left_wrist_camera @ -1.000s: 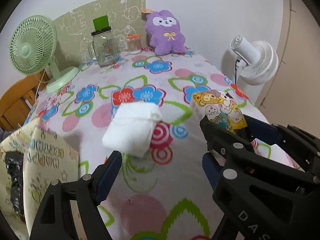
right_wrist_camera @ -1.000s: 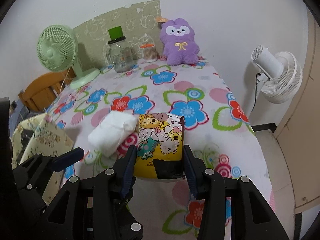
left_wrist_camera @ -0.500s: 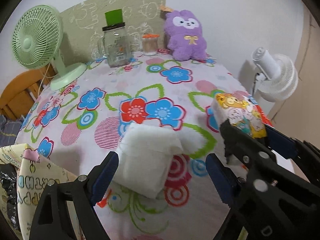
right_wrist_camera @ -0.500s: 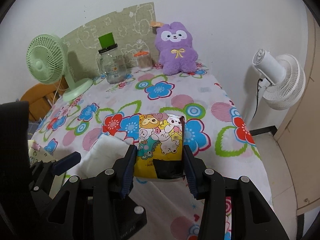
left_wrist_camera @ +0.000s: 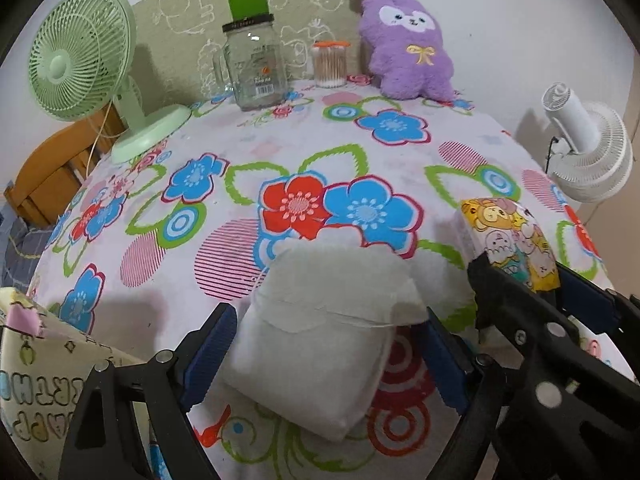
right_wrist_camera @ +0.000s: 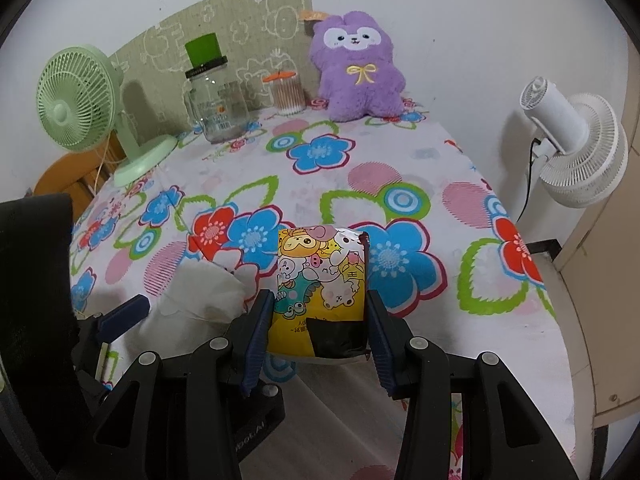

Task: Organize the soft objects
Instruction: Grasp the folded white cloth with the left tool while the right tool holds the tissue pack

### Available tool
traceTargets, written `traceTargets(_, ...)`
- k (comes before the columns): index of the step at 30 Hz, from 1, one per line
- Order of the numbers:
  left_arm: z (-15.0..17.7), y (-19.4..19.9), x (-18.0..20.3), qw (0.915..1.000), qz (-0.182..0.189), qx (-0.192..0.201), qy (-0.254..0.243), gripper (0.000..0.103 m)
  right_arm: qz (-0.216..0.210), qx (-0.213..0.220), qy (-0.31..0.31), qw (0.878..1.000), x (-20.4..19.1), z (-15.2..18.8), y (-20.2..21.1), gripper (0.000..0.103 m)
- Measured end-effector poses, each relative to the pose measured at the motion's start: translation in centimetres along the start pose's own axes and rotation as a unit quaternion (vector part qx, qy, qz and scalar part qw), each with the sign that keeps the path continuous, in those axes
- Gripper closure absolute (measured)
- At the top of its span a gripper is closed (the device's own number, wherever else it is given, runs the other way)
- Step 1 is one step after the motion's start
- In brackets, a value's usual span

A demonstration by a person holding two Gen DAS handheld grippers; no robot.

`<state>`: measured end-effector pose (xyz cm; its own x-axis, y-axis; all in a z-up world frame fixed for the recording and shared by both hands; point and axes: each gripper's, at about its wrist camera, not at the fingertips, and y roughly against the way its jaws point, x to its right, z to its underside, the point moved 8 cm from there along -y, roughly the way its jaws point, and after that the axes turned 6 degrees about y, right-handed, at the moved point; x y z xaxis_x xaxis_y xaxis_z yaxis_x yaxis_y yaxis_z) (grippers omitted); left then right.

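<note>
Green desk fan (left_wrist_camera: pixel 80 56) stood at far left of the flowered counter (left_wrist_camera: pixel 320 160). Left gripper (left_wrist_camera: pixel 328 356): jaws spread wide around the white soft pack (left_wrist_camera: pixel 320 336), lying flat on the counter. Right gripper (right_wrist_camera: pixel 318 320): jaws clamped on the cartoon-printed pack (right_wrist_camera: pixel 320 276), held beside the white one.

Patterned bag (left_wrist_camera: pixel 36 384): cut off at lower-left frame edge. Cartoon-print pack (right_wrist_camera: pixel 320 292): sides covered by gripper fingers (right_wrist_camera: pixel 258 336). Jar (left_wrist_camera: pixel 256 68) label print: too small to read.
</note>
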<state>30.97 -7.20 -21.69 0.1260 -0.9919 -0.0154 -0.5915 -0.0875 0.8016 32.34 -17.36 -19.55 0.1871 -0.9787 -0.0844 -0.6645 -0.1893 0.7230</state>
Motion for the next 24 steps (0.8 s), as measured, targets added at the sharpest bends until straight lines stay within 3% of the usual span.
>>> traceTargets(2, 0.0, -0.2, -0.2, 1.0, -0.005, 0.004, 0.004, 0.006, -0.003, -0.003, 0.001, 1.0, -0.1, 0.1, -0.3, 0.054)
traceTargets(9, 0.1, -0.3, -0.3, 0.9999, 0.005, 0.002, 0.011, 0.007, -0.008, -0.004, 0.001, 1.0, -0.2, 0.1, -0.5, 0.054)
traceTargets(14, 0.3, -0.1, 0.2, 0.999, 0.038, -0.009, 0.02, 0.026, -0.009, 0.004, -0.004, 1.0, -0.1, -0.1, -0.1, 0.054)
traceTargets(20, 0.6, 0.5, 1.1, 0.9988, 0.049, -0.007, 0.004, 0.047, -0.001, 0.003, -0.007, 1.0, 0.2, 0.2, 0.3, 0.054)
traceTargets(24, 0.9, 1.0, 1.5, 0.9989, 0.047, -0.008, -0.007, 0.055, 0.006, 0.003, -0.008, 1.0, 0.6, 0.5, 0.8, 0.054)
